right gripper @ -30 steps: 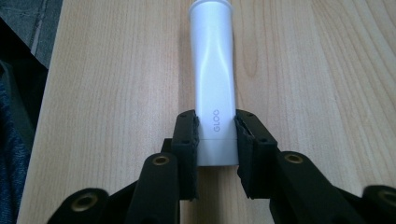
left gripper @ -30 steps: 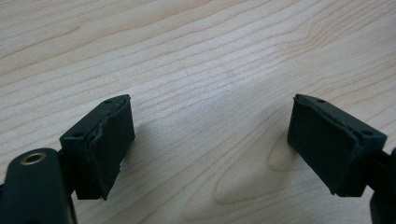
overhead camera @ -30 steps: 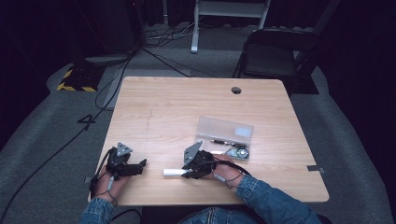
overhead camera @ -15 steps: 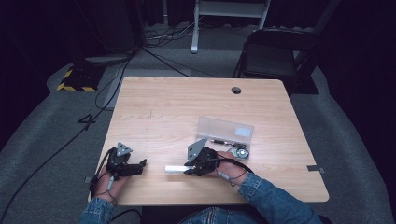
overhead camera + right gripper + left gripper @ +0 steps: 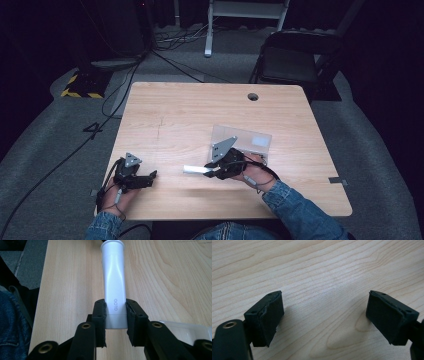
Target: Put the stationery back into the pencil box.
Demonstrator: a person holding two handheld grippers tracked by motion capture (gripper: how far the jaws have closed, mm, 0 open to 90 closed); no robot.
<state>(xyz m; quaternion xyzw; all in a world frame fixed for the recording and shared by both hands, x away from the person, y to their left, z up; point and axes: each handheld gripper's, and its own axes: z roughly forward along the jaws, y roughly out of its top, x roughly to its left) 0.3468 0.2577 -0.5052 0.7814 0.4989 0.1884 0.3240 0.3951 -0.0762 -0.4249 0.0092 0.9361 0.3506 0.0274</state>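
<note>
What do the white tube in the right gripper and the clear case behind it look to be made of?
White tube: probably smooth plastic with a satin sheen; a soft highlight runs along it, and "GLOO" is printed near the held end. It sits clamped in the right gripper.
Clear case: seemingly transparent rigid plastic; the wood table shows through its lid.

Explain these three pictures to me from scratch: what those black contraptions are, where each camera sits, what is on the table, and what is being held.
A person sits at a wooden table with a handheld two-jaw gripper in each hand. The high view looks down from above. The other two cameras ride on the grippers and look along their black jaws. The left gripper is open over bare wood, holding nothing. The right gripper is clamped on the end of a white tube marked GLOO, which sticks out leftward in the high view. Behind that hand lies a clear plastic box.
</note>
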